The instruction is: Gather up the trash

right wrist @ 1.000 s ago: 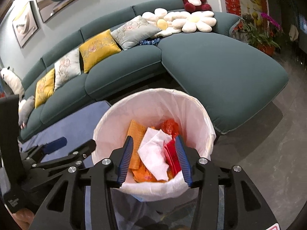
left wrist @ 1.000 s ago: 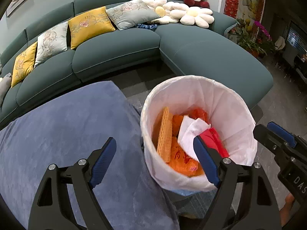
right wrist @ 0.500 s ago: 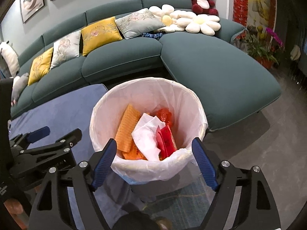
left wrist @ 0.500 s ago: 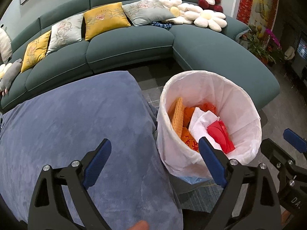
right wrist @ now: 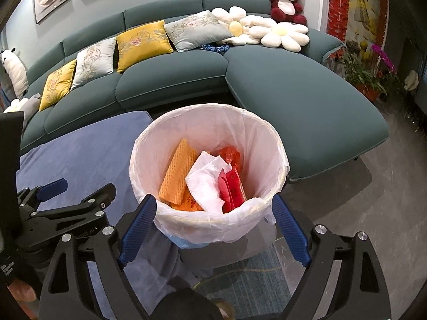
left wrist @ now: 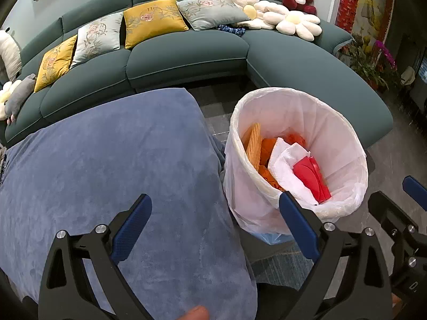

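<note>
A round bin lined with a white bag [left wrist: 333, 122] [right wrist: 186, 122] stands beside the blue-covered table [left wrist: 106, 160] [right wrist: 80, 154]. In it lie an orange cloth [left wrist: 253, 144] [right wrist: 177, 173], a crumpled white tissue [left wrist: 288, 165] [right wrist: 208, 181], red packets [left wrist: 312, 176] [right wrist: 233, 186] and orange wrappers. My left gripper [left wrist: 216, 226] is open and empty, over the table edge left of the bin. My right gripper [right wrist: 213, 229] is open and empty, its fingers straddling the bin's near rim. The left gripper also shows in the right wrist view [right wrist: 77, 194].
A curved green sofa [left wrist: 186, 58] [right wrist: 293, 88] with yellow and grey cushions, flower pillows and a plush bear runs behind. Potted flowers [right wrist: 368, 69] stand at the right. Grey floor and a blue-green rug [right wrist: 253, 274] lie below the bin.
My right gripper opened from around the trash in the bin and drew back above the near rim. My left gripper drew back and left, showing more of the blue table.
</note>
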`<action>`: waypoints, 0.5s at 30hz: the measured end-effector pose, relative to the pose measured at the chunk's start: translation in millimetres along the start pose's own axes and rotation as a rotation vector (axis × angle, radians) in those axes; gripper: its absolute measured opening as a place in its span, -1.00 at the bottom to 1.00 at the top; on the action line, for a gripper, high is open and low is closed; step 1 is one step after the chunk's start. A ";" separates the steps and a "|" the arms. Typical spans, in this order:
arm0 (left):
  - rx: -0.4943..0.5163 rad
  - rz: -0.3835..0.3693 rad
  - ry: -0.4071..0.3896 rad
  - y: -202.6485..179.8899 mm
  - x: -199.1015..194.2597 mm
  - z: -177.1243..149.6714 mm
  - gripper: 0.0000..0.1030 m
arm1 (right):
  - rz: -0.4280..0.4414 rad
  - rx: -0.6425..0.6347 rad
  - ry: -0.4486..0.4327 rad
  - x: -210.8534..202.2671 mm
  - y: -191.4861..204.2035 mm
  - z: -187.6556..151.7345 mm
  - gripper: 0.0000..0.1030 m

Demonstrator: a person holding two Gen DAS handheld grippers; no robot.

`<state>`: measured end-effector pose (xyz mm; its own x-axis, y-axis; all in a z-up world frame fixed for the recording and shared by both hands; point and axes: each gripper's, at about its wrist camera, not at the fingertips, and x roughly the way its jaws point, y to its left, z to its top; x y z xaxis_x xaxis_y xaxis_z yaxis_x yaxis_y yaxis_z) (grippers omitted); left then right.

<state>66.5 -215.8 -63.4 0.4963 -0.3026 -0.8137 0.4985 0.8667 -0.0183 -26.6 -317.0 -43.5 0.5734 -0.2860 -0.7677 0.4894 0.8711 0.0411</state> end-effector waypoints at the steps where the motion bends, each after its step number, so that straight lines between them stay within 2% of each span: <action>1: 0.002 0.000 0.000 -1.0 -0.4 0.0 0.79 | 0.003 -0.002 0.004 0.4 0.3 0.0 0.69; 3: 0.006 0.000 -0.002 -2.4 -0.9 -0.3 0.79 | 0.003 -0.004 0.006 1.5 -0.1 -0.6 0.76; 4: 0.006 0.001 -0.002 -2.5 -0.6 -0.2 0.79 | 0.001 -0.003 0.008 2.0 -0.5 -0.9 0.88; 15: 0.020 0.000 -0.002 -7.6 0.9 -1.5 0.80 | 0.005 0.013 -0.014 2.3 -2.5 -4.3 0.87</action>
<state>62.1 -222.1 -64.8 0.4980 -0.3035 -0.8124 0.5125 0.8586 -0.0066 -29.3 -318.2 -48.1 0.5851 -0.2873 -0.7584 0.4950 0.8673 0.0534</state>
